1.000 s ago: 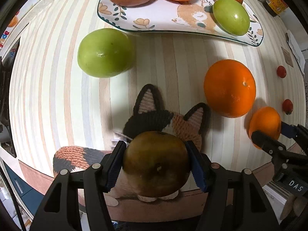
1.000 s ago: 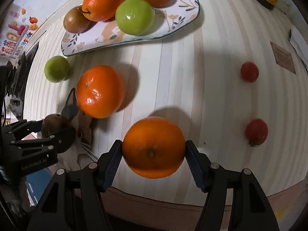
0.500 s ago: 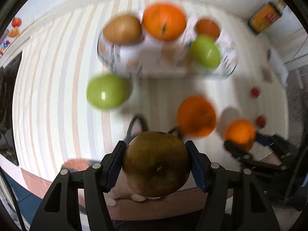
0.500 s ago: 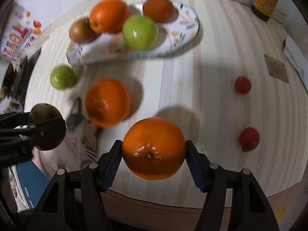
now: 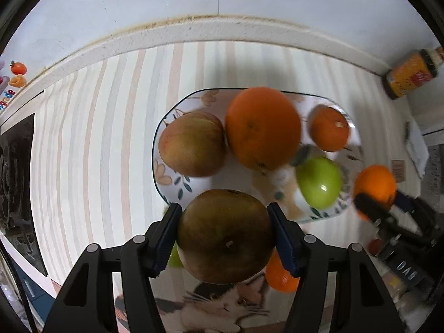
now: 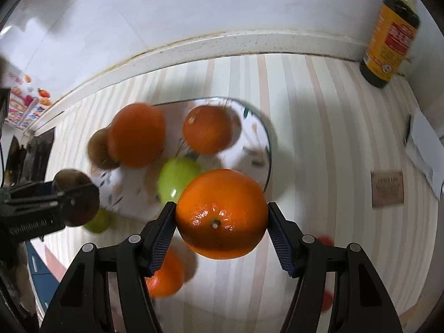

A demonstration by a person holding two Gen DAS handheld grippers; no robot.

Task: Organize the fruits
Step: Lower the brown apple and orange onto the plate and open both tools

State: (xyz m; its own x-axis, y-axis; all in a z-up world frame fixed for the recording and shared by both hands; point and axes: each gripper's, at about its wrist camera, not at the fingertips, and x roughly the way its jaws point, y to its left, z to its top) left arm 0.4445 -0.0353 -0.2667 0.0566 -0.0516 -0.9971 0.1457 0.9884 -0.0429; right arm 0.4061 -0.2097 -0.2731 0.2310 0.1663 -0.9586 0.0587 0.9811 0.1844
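the left tool (image 5: pixel 226 236) pinches a brown russet fruit (image 5: pixel 225 236) above the near edge of the floral plate (image 5: pixel 159 172); the right tool (image 6: pixel 222 213) pinches an orange (image 6: pixel 221 213) near the plate's right rim. the plate already holds four fruits, so a drop could knock the green apple (image 5: pixel 318 184) off its edge.

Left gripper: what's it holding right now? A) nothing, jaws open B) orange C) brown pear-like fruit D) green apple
C: in the left wrist view the left gripper is shut on a brown round fruit, both blue pads pressed to its sides, held above the near edge of the plate; the orange is in the right gripper.
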